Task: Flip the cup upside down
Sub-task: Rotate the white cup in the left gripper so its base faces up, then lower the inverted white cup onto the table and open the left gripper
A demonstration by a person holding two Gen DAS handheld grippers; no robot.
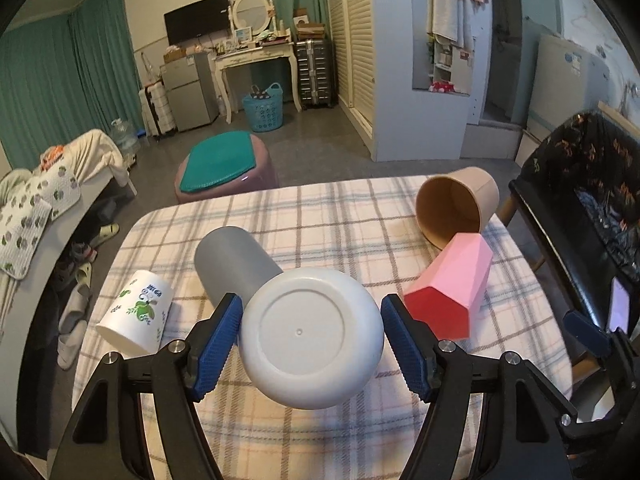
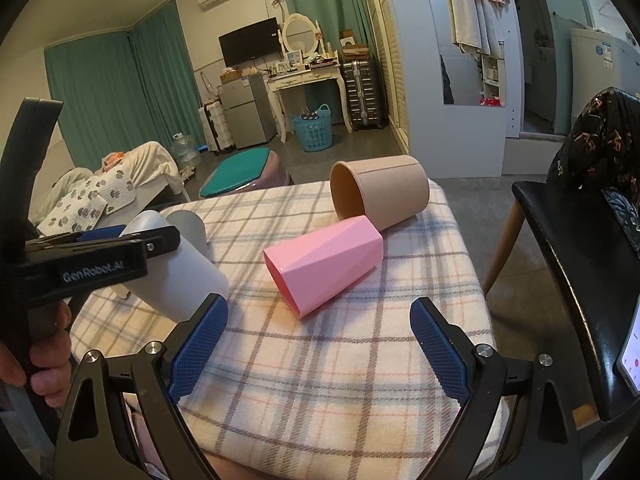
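Note:
A light grey cup [image 1: 312, 336] sits between the blue pads of my left gripper [image 1: 312, 320], its flat base facing the camera. The left pad touches it; a narrow gap shows at the right pad. In the right wrist view the left gripper [image 2: 160, 240] clamps that cup [image 2: 176, 280] above the plaid tablecloth [image 2: 320, 360]. A pink faceted cup [image 2: 324, 258] lies on its side at the table's middle, also seen in the left wrist view [image 1: 452, 284]. My right gripper [image 2: 318, 320] is open and empty just in front of it.
A tan cup [image 2: 380, 192] lies on its side behind the pink one. A dark grey cup [image 1: 232, 264] and a white cup with green print [image 1: 138, 312] lie at the left. A black chair [image 2: 580, 260] stands right of the table. A phone [image 2: 632, 356] is at the far right.

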